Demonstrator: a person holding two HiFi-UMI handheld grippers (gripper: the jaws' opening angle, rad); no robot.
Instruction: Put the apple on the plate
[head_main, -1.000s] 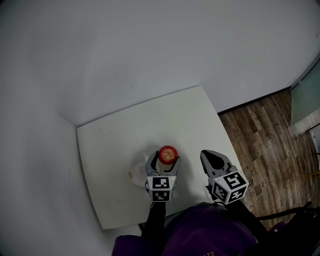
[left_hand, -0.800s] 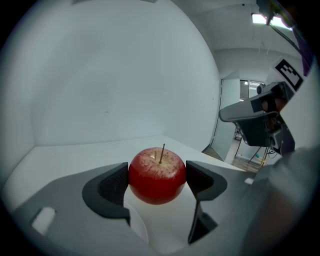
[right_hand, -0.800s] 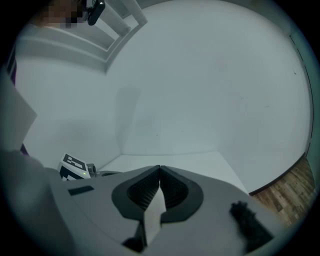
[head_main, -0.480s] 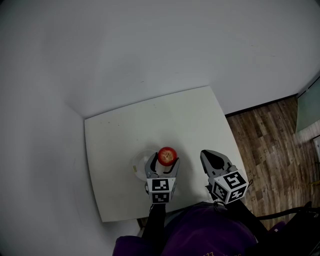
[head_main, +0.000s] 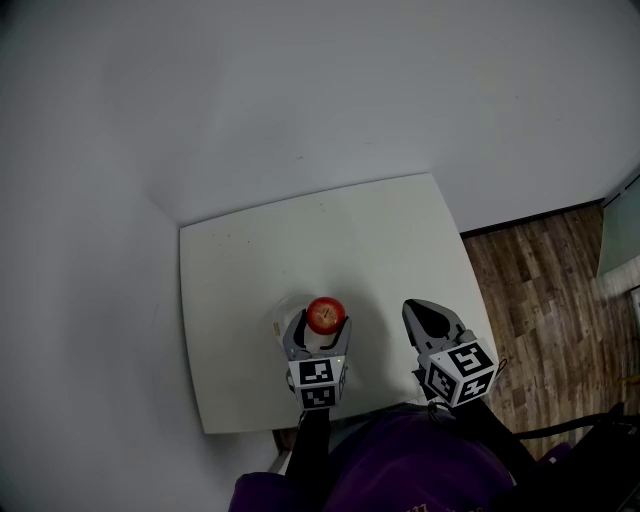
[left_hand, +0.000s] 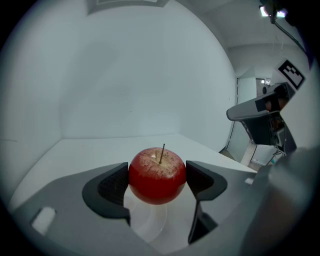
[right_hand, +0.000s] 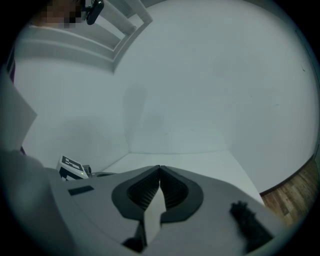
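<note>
Red apple (left_hand: 157, 175) in left claw (left_hand: 157, 184)

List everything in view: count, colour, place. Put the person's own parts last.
apple: 1, red, gripped between the left gripper's jaws, over the plate
plate: 1, whitish, on the table, near its front edge
table: 1, white, set in the corner of the walls
walls: pale grey, behind and left of the table
floor: brown wood, right of the table
left gripper: 1, grey, shut on the apple
right gripper: 1, grey, shut, empty, right of the apple
person's garment: purple, bottom edge
</note>
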